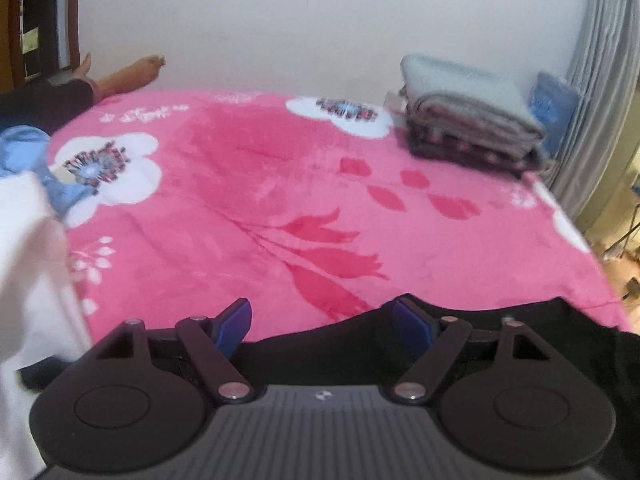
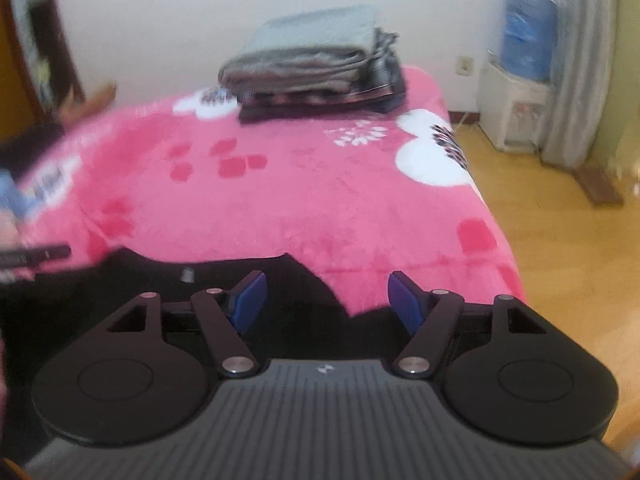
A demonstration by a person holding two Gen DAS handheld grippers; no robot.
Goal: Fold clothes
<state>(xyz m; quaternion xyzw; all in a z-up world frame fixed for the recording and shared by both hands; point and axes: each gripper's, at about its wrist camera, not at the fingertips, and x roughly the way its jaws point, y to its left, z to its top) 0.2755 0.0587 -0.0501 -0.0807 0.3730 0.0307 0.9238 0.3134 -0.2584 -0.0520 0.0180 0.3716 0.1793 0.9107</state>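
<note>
Looking along the left gripper [image 1: 322, 322], the jaws stand spread with nothing between them, above a black garment [image 1: 500, 332] lying at the near edge of a pink flowered blanket [image 1: 248, 184]. This view alone shows white cloth [image 1: 28, 264], blue cloth [image 1: 28, 152] and a person's foot [image 1: 132, 74] at the left. The right gripper [image 2: 326, 302] also has its jaws spread, over the same black garment [image 2: 120, 292]. Its view alone shows wooden floor [image 2: 560, 240] and a water dispenser [image 2: 516, 100]. Both show folded blankets [image 2: 316, 72] at the far side.

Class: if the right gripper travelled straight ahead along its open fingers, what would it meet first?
Probably the black garment on the pink blanket, lying just ahead of the right gripper; depth is unclear.
</note>
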